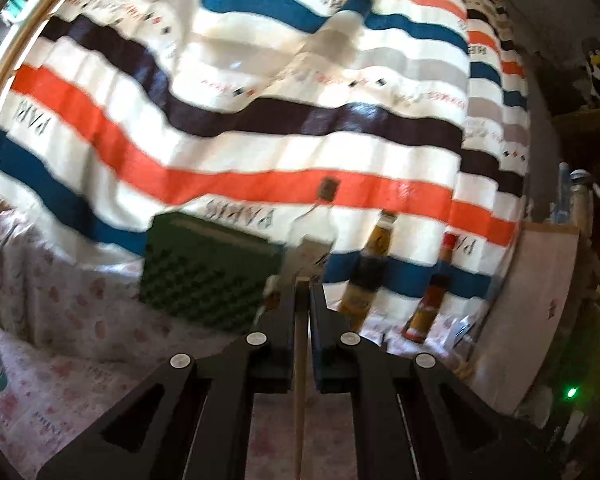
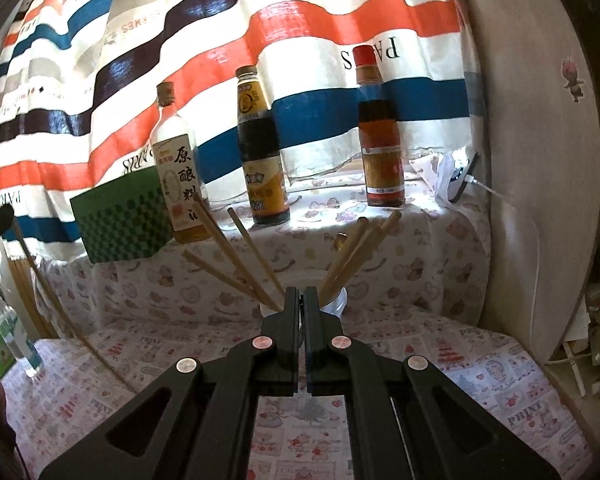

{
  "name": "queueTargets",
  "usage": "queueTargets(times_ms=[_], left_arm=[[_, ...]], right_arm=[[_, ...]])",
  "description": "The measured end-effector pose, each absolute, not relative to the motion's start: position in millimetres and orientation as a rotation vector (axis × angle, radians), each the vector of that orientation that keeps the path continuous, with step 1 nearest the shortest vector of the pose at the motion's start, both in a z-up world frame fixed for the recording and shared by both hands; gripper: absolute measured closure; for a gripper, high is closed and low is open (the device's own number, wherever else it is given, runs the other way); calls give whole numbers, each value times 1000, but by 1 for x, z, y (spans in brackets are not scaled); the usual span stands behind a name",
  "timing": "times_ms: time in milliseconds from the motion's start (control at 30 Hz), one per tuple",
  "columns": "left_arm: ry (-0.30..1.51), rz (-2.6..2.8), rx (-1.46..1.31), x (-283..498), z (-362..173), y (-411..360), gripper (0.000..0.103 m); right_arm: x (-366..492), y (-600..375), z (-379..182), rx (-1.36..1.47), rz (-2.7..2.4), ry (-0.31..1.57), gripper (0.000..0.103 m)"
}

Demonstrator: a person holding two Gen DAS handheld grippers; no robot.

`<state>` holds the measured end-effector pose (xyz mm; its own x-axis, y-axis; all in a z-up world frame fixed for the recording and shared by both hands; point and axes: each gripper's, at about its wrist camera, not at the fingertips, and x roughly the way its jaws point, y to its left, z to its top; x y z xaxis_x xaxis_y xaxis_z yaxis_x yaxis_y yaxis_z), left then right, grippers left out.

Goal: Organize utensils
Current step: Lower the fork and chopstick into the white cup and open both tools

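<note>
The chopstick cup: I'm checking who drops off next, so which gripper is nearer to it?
Right. The right gripper sits shut just in front of the cup; the left gripper, clamping a chopstick, shows no cup in its view.

left wrist: level, faces striped cloth (image 1: 260, 128) | right wrist: tilted down | shared: bottles (image 2: 262, 152)

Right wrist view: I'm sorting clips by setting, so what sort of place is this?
Probably a home kitchen or dining corner: three sauce bottles stand on a ledge covered in printed cloth, and a cup of chopsticks stands in front.
</note>
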<state>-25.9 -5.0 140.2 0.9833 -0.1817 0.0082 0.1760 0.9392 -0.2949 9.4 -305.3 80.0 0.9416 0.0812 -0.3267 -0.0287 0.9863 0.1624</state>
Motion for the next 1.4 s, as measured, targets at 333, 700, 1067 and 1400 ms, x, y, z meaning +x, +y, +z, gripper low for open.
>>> queueTargets(times_ms=[333,700,1067,1400], left_arm=[[-55,-279,-336,5,199,-48,97],[-57,-230,-342,61,207,-63,97],[-164,-240,-354,53,253,-66,97],[-157,-266,-332,67,244,-99,97]], right_arm=[[37,-307,150,101,18,263,100],[94,-324,149,154,15,303,100],[121,-345,131,188,6,381,100],[124,-351,130,197,17,391,100]])
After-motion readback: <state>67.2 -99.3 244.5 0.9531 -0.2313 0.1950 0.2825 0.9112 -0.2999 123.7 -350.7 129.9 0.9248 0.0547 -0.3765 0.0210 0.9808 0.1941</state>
